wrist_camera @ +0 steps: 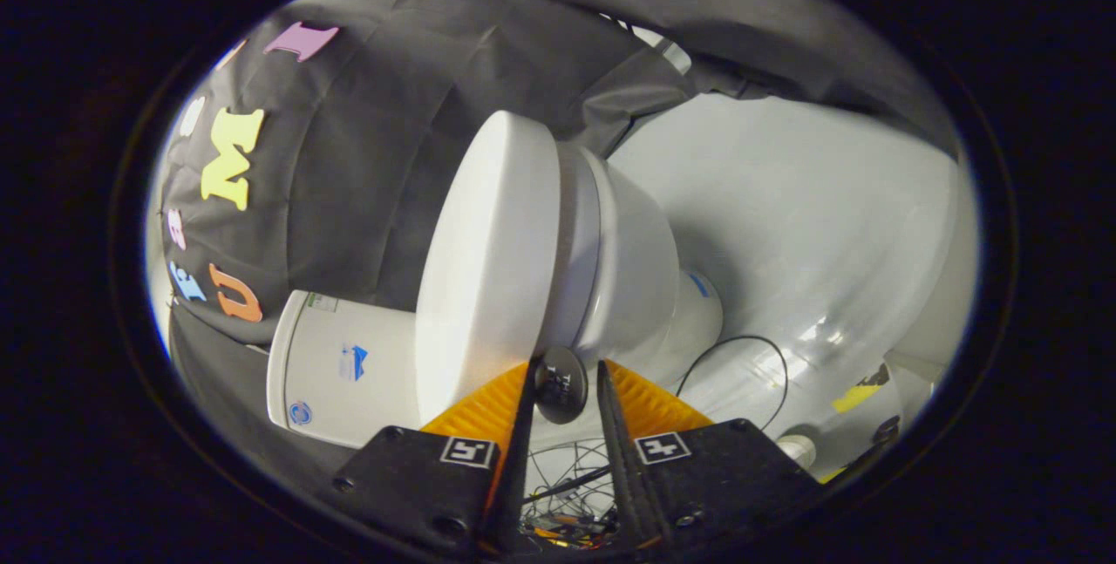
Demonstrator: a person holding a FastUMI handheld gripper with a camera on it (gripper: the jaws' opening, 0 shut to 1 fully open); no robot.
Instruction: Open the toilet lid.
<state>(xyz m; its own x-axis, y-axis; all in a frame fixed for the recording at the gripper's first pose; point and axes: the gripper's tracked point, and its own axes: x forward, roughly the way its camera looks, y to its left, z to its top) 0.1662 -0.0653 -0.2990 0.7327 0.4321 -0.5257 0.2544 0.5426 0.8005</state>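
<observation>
1. The gripper [562, 365] enters from six o'clock, its two fingers reaching forward with a narrow gap between them, neither wide apart nor pressed together.
2. A small dark round knob [560, 383] sits in that gap at the fingertips. The fingers flank it closely on both sides, but whether both actually press on it cannot be told.
3. The knob lies right at the front edge of the toilet lid [488, 259], where the lid meets the seat.
4. The view is rolled sideways, so the toilet appears tipped over. The white lid is down, closed flat against the seat and the bowl [632, 259], which lies toward three o'clock of the lid.
5. The tank [336, 368] lies toward eight o'clock from the lid, against the black cloth wall [349, 172].
6. The tank carries a small blue logo and a round blue sticker near its edge; their writing is too small to read. Faint lettering on the knob is also illegible.
7. Each finger base bears a square black-and-white marker.
8. A thin black cable [741, 355] loops over the pale glossy floor [811, 224] toward four o'clock of the bowl.
</observation>
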